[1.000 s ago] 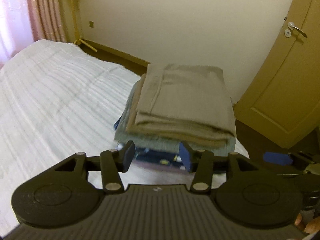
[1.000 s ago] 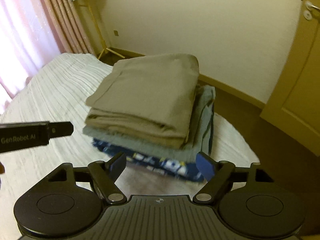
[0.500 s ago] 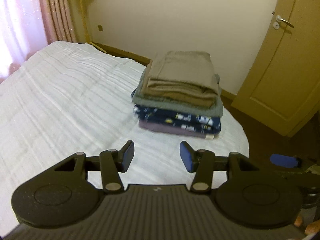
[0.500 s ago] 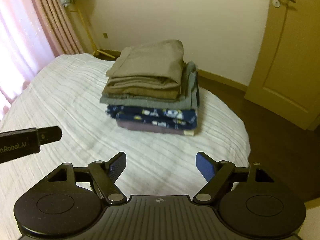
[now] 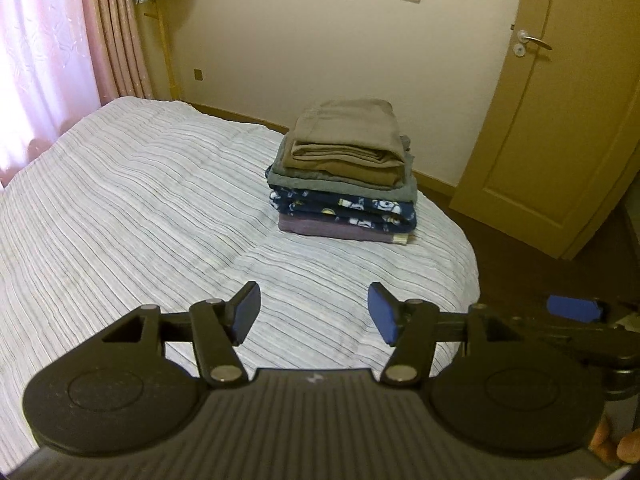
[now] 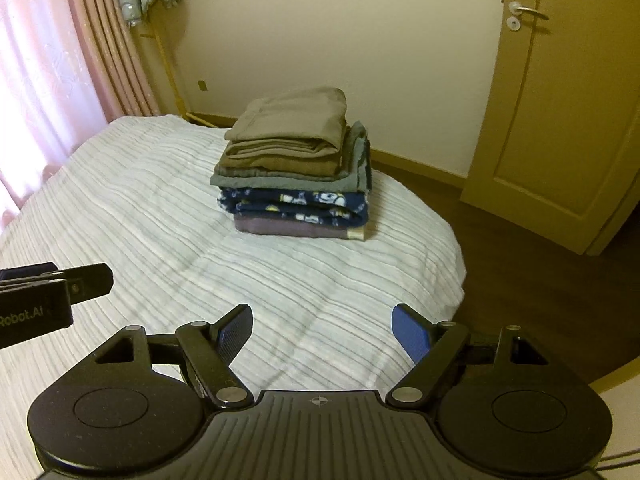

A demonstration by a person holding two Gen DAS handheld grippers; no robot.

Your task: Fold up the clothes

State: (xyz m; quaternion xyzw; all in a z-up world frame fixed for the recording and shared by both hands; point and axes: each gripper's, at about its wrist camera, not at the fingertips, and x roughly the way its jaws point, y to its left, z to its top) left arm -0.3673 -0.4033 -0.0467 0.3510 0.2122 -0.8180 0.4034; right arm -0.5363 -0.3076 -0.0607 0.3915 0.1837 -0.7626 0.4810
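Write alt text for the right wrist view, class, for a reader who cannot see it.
A neat stack of folded clothes, khaki on top, then grey, navy patterned and mauve, sits near the far corner of a white striped bedspread. In the foreground the black right gripper hangs open and empty, blue-padded jaws apart. A closed tan wooden door stands at right.

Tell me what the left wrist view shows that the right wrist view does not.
Only the left wrist view shows the right gripper from the side, at its right edge, and fingertips of a hand in the bottom right corner. Only the right wrist view shows the left gripper's body entering from its left edge. Both show the stack of folded clothes on the bed, the door, the curtain, and the viewing gripper's own jaws open and empty.
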